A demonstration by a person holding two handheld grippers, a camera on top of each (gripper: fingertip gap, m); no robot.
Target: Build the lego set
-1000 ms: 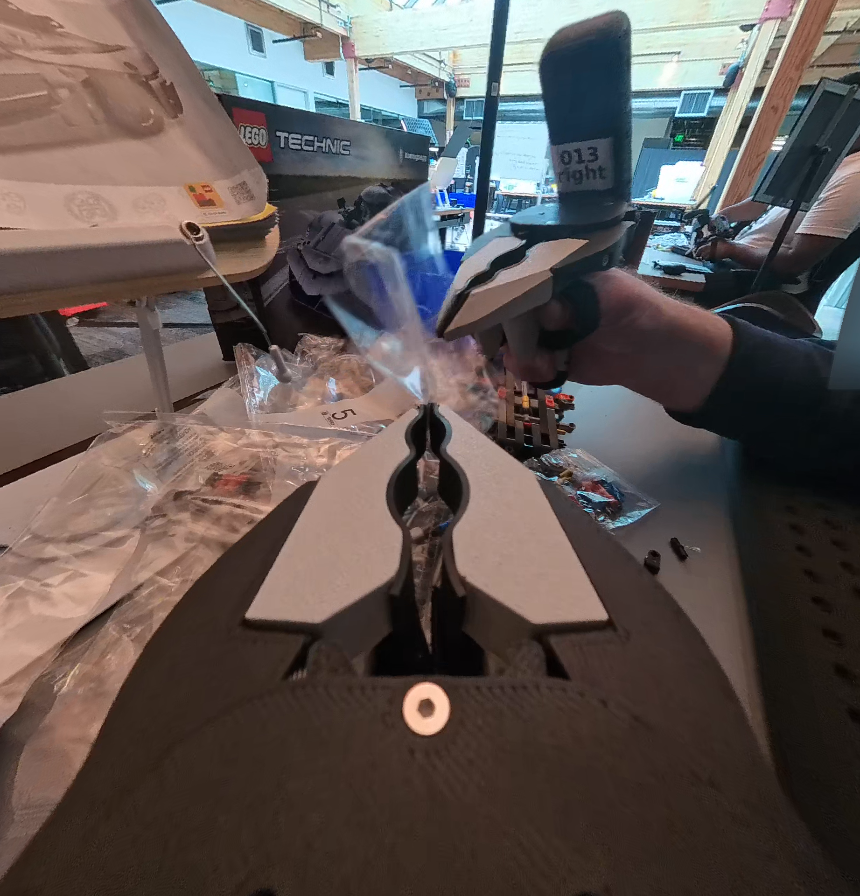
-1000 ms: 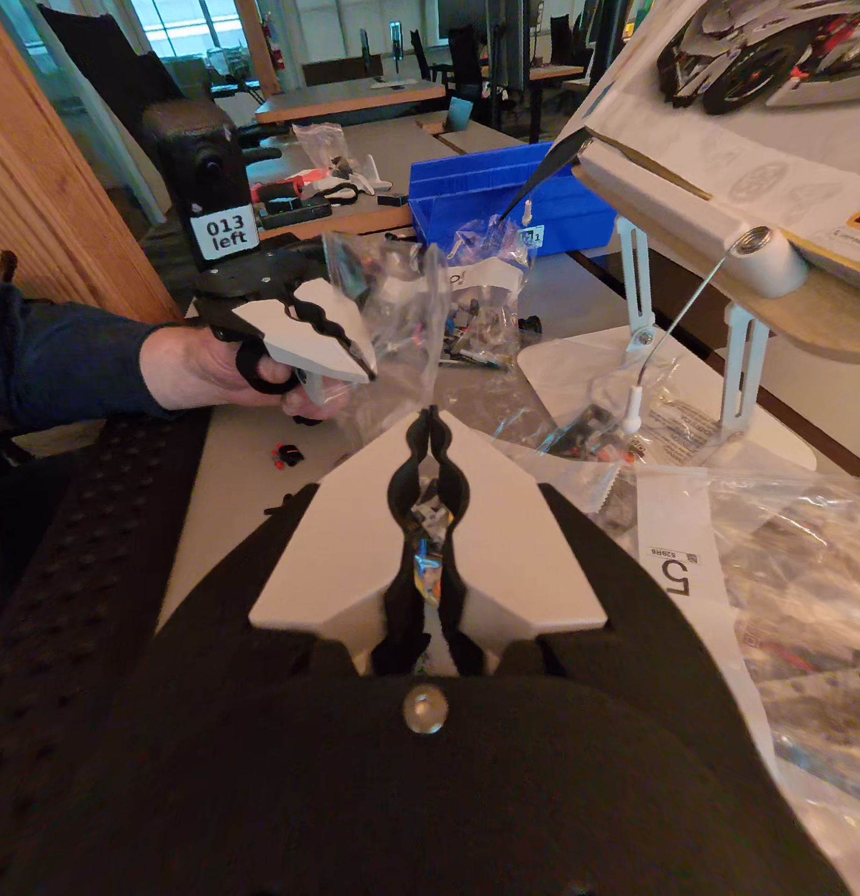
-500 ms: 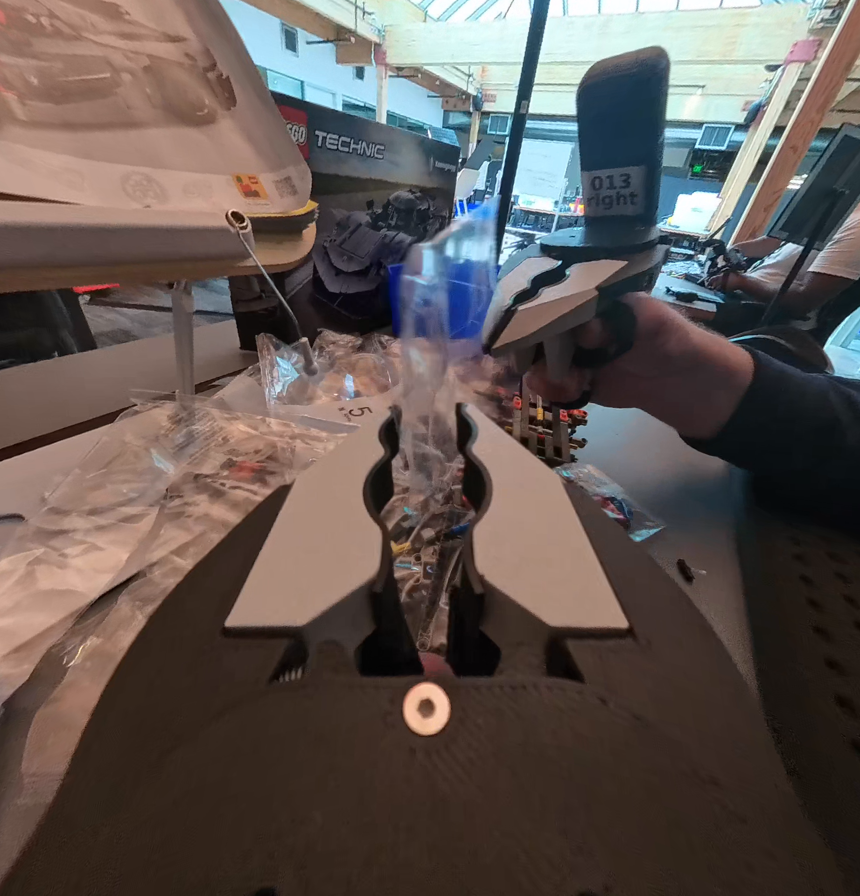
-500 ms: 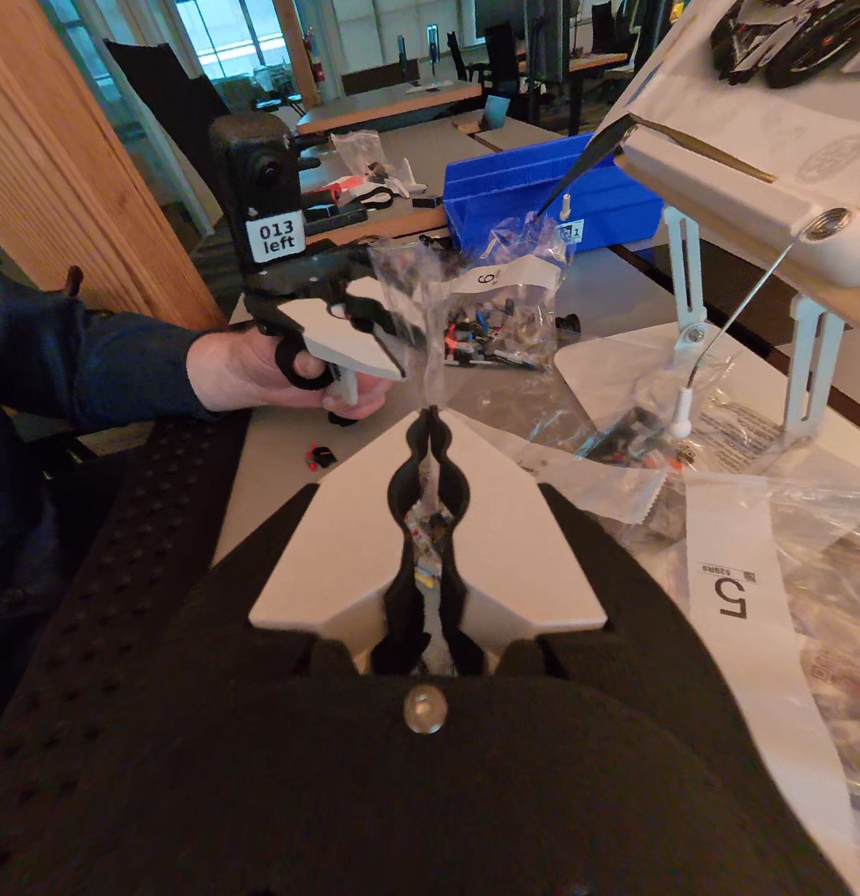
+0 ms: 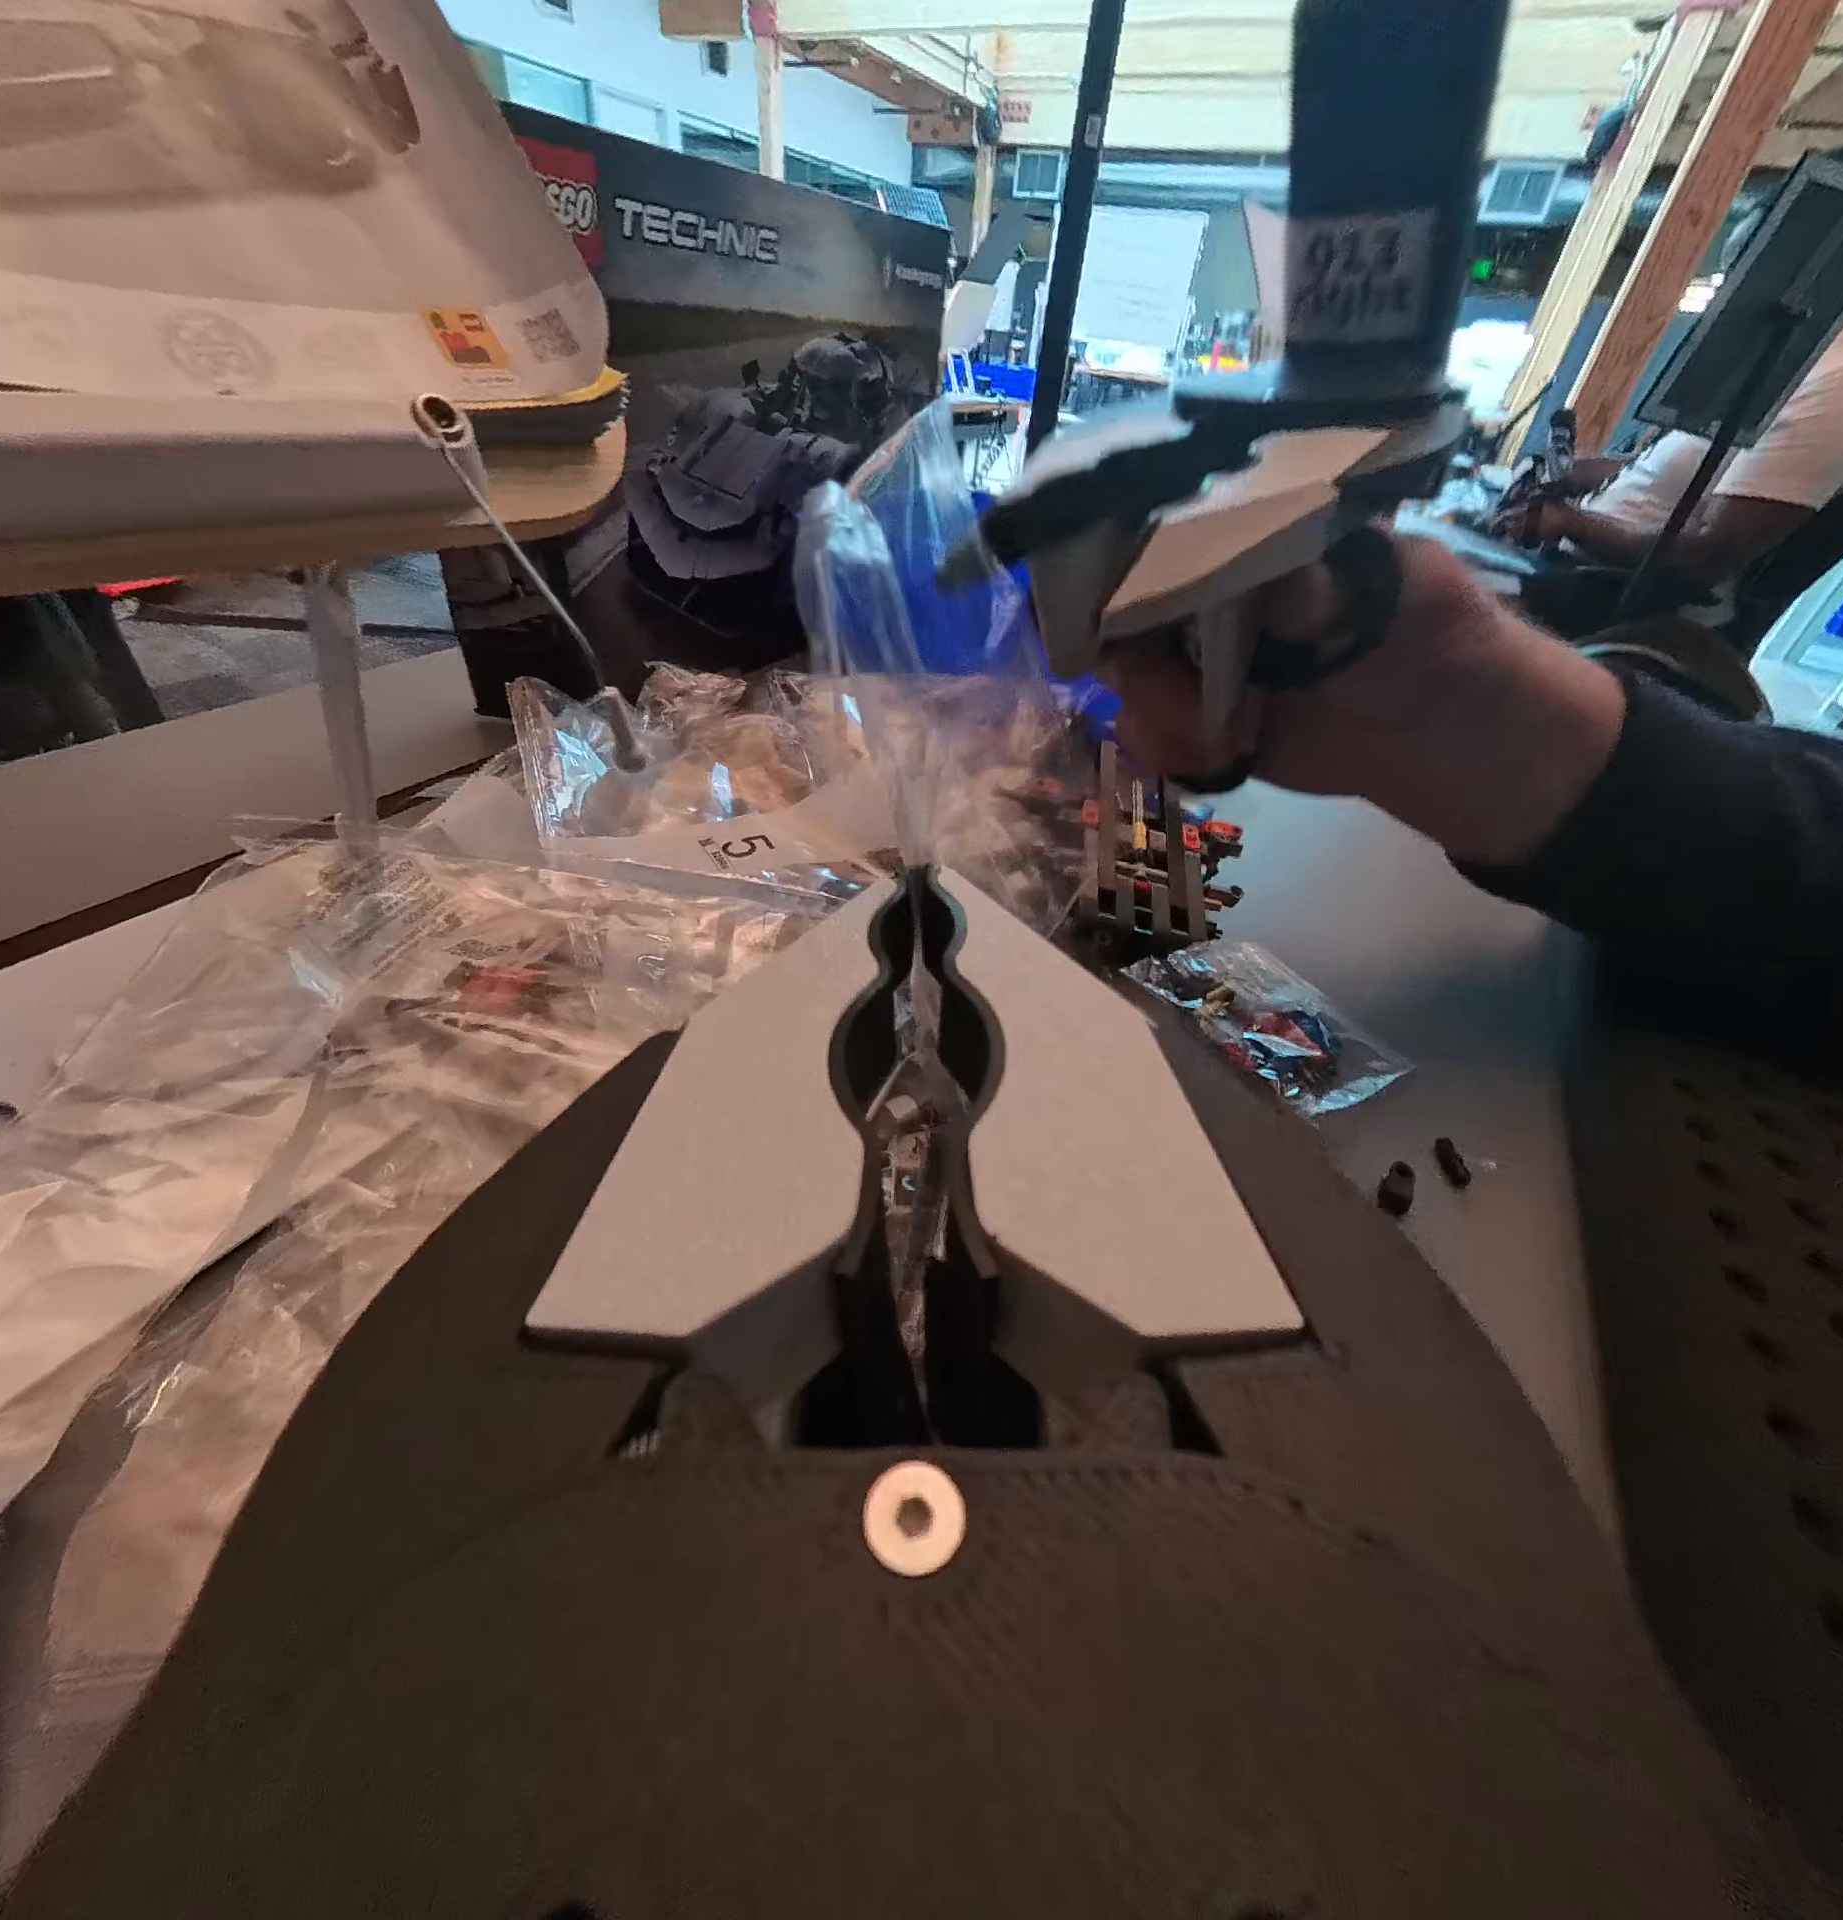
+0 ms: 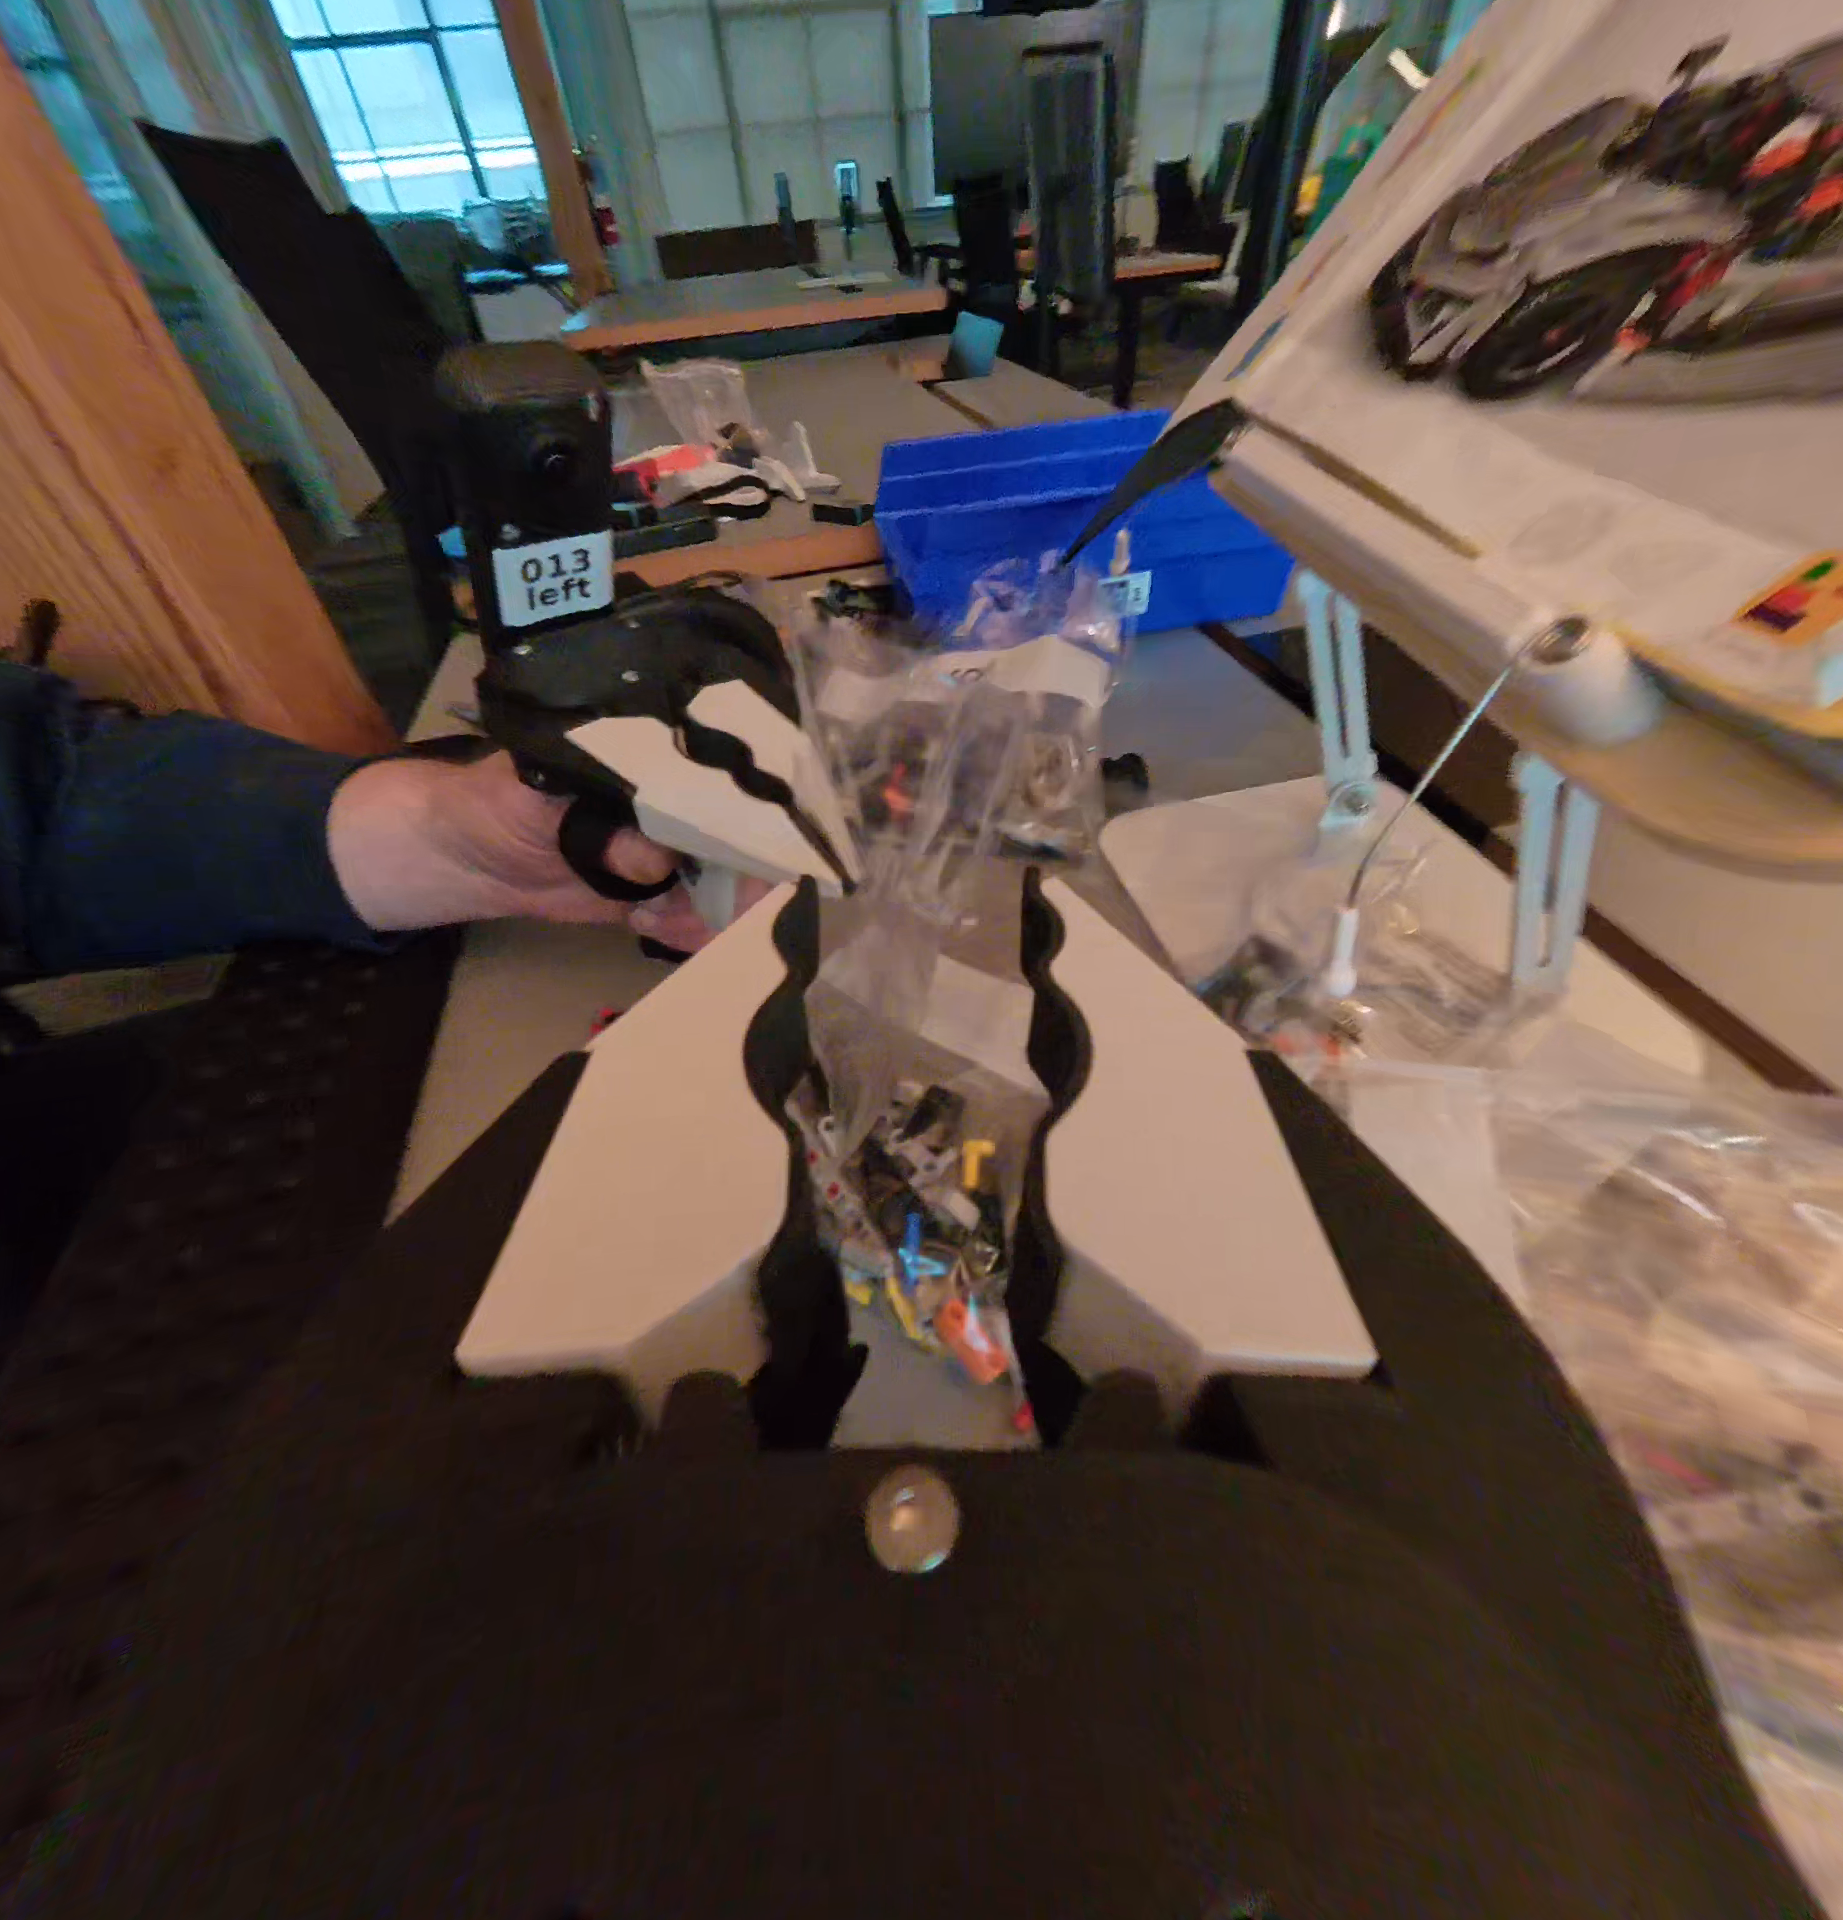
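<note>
Clear plastic bag of bricks (image 6: 912,1195) hangs above the table (image 6: 512,997), pinched in the closed left gripper (image 5: 919,883); right gripper (image 6: 922,904) gapes around it, seemingly without contact

Each black tool (image 6: 922,904) has white wavy-edged fingers (image 6: 636,1195), a silver screw, dark blue sleeve (image 6: 169,831).

Print — dark box (image 5: 751,260), bag tag (image 5: 751,852), sticker (image 6: 553,582) on left hand-held gripper (image 6: 834,862)

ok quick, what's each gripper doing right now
left gripper: closed on the clear parts bag.
right gripper: open, the bag between its jaws, not gripped.
</note>
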